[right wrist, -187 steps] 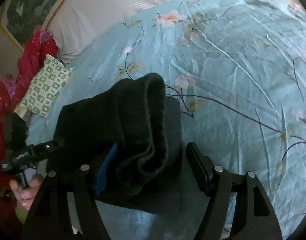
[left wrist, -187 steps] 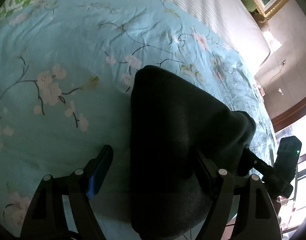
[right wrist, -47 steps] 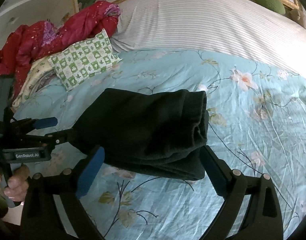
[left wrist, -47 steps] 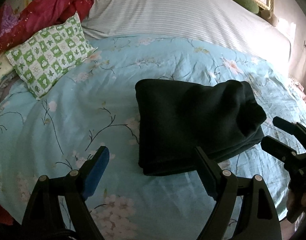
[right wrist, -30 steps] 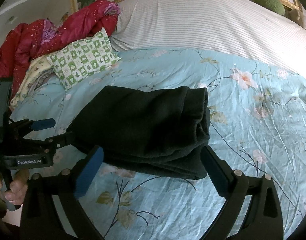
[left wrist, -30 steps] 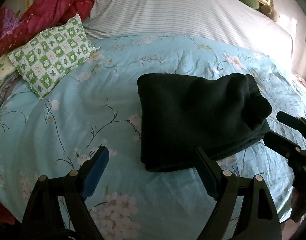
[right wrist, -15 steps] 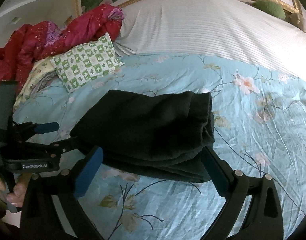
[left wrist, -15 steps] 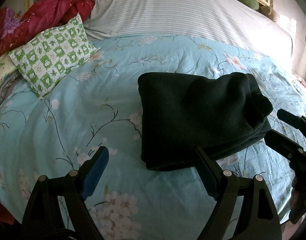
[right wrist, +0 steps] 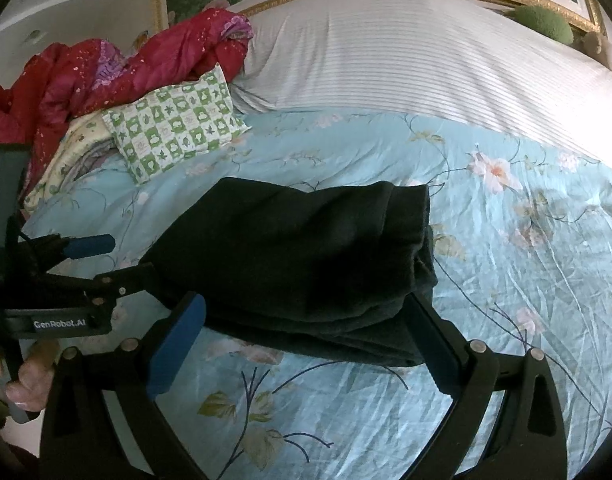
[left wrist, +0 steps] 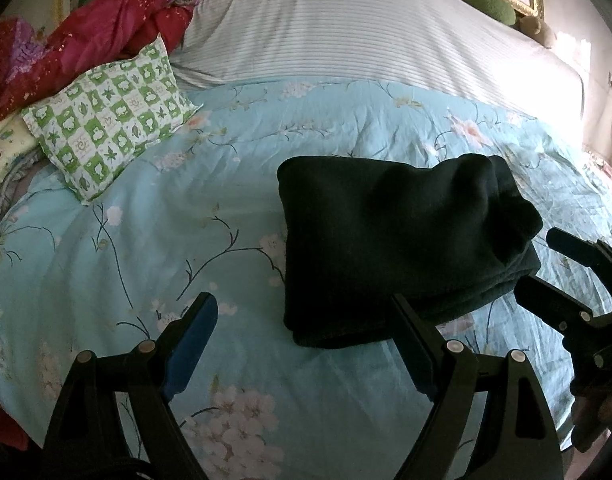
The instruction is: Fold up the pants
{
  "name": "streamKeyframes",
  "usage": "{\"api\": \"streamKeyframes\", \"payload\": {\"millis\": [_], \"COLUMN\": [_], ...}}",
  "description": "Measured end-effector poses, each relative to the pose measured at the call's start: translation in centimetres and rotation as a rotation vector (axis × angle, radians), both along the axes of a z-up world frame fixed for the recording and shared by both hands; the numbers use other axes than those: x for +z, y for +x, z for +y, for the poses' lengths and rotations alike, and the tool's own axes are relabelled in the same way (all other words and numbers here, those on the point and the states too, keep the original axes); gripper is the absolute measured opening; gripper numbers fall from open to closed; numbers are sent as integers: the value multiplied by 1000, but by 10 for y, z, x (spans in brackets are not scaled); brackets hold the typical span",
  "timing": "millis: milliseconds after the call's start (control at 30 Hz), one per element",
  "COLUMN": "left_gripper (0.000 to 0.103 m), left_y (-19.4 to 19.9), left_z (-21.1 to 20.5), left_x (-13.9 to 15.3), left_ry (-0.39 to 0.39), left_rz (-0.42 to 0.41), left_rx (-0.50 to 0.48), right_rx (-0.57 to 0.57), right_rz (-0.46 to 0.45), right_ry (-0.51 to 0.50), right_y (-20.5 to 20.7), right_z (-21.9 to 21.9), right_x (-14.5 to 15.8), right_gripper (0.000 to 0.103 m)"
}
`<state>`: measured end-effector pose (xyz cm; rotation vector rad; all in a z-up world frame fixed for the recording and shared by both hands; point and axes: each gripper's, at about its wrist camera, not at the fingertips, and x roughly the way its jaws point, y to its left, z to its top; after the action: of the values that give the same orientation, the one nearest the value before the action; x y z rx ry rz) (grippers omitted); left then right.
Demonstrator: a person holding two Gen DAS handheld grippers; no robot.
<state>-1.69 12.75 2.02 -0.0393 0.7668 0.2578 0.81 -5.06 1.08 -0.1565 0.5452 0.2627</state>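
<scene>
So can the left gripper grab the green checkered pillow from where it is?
Probably not without moving. The left gripper is open with bare blue quilt ahead, so nothing blocks it, but the green checkered pillow lies far off toward the headboard.

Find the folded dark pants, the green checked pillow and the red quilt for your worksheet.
folded dark pants (left wrist: 393, 240), left wrist view, middle of top layer.
green checked pillow (left wrist: 110, 116), left wrist view, centre of its face.
red quilt (right wrist: 118, 68), right wrist view, middle of the crumpled heap.

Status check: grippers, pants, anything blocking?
Left gripper open, empty. Right gripper open, empty. Dark pants folded on floral bedspread. Nothing in the way; green checked pillow well clear.
</scene>
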Motion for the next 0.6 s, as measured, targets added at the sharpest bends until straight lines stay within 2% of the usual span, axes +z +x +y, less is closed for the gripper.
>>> {"api": "streamKeyframes", "payload": {"millis": [600], "left_gripper": [87], "left_y": [-1], "left_z": [-2], "left_x": [3], "left_ry": [3], "left_rz": [-7], "left_rx": [-7], "right_rx": [4], "right_rz": [3], "right_ry": [-7], "right_y": [2], "right_z": [3], "right_x": [-1], "right_gripper": [99]}}
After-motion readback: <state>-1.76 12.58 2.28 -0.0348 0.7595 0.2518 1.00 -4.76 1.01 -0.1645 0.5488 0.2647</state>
